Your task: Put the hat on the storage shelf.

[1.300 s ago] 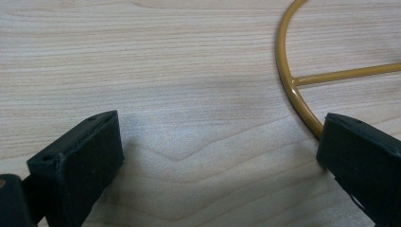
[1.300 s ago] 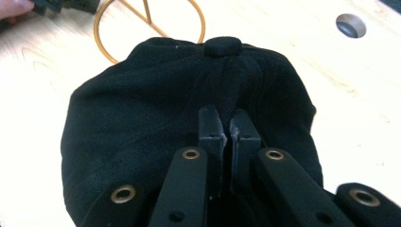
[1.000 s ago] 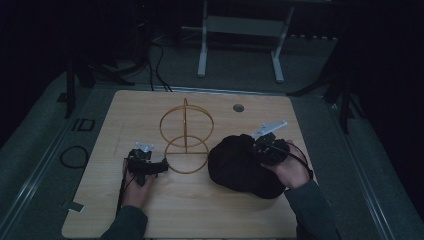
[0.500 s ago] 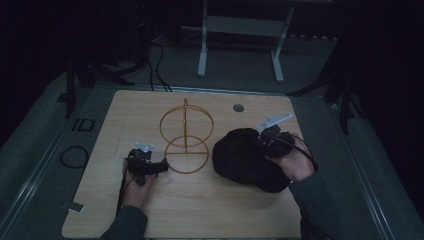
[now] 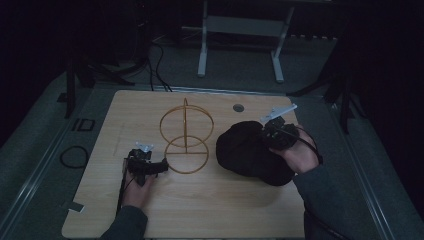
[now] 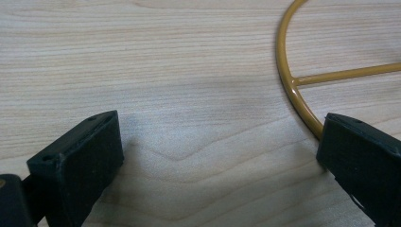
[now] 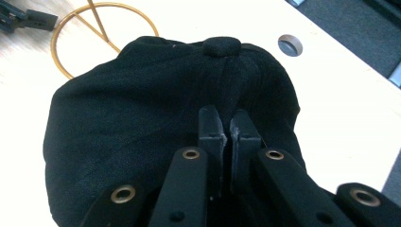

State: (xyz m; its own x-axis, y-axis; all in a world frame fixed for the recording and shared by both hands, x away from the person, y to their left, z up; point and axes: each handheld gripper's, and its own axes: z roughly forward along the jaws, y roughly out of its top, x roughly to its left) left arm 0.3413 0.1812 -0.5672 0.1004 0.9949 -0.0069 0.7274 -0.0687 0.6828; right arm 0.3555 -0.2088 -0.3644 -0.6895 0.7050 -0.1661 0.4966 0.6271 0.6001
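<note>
Pale wood table (image 5: 210,200), dim room. Left tool (image 5: 161,167) at about 8 o'clock on the table, low, jaws spread wide and holding nothing; in the left gripper view 1 jaw sits just beside, perhaps touching, the base ring of the wire stand (image 6: 293,90).

Wire stand (image 5: 186,135) near table centre: mustard-yellow metal, 1 flat ring on the table, 1 upright ring on a post. Looks stiff, light, likely to slide or tip if bumped.

Black cap (image 5: 250,150) at 3 o'clock from the stand, apart from it, crown up, top button (image 7: 222,46) visible. Soft cloth, light, will crumple and sag; a pinch of crown fabric should carry it, though the far side will droop.

Right tool (image 7: 229,127) pressed together on a fold of the cap's crown just below the button.

Small round grommet (image 5: 238,107) in the table at 12 o'clock from the cap, flush, no obstacle. Stand's upright ring is the main thing in the way if the cap goes left.
</note>
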